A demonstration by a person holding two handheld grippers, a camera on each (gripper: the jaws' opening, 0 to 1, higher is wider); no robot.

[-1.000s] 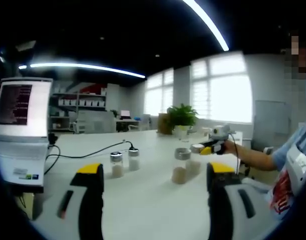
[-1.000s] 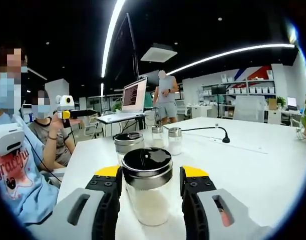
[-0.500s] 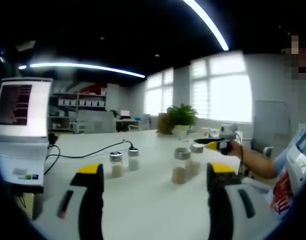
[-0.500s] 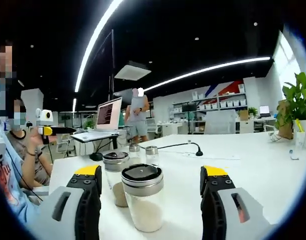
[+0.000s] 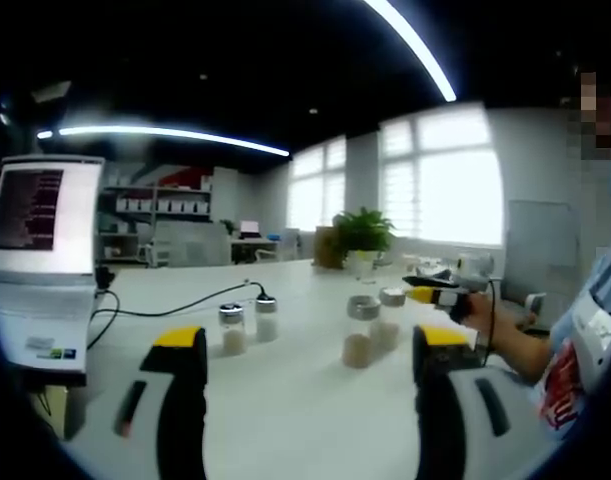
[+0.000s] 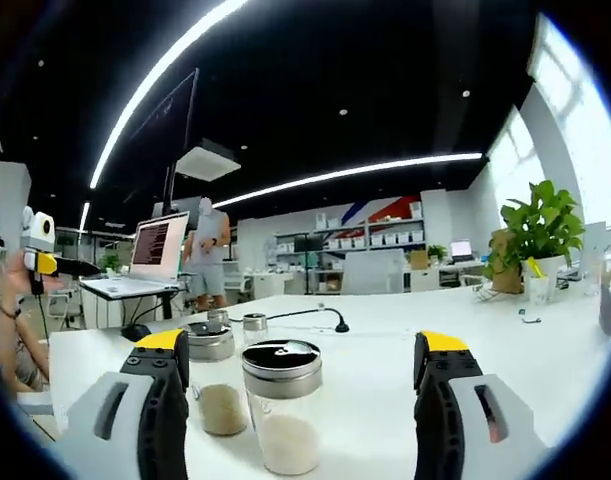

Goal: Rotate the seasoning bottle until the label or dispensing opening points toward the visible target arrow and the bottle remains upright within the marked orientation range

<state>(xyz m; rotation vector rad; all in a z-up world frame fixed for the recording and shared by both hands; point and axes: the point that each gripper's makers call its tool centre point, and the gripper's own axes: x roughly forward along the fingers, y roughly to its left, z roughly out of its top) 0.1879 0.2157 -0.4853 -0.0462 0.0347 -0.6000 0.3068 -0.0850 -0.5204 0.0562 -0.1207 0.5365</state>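
In the right gripper view a glass seasoning bottle (image 6: 282, 410) with a steel lid and pale contents stands upright on the white table (image 6: 545, 400). My right gripper (image 6: 303, 347) is open, its jaws wide on either side of the bottle and touching nothing. A second bottle (image 6: 213, 392) with tan contents stands just left of it. In the left gripper view these two bottles (image 5: 362, 333) (image 5: 390, 315) stand mid-table, with the right gripper (image 5: 432, 293) in a hand just to their right. My left gripper (image 5: 310, 345) is open over bare table. I cannot make out any arrow.
Two small shakers (image 5: 232, 330) (image 5: 267, 318) stand left of the bottles, by a black cable (image 5: 175, 305). A laptop (image 5: 40, 260) sits at the table's left end. A potted plant (image 5: 362, 235) stands at the far edge. A person (image 6: 207, 262) stands behind the laptop (image 6: 150, 262).
My right gripper opened off the pale bottle and drew back, leaving it upright; its view swung right. In the left gripper view it moved right, away from the bottles. The left gripper stayed still.
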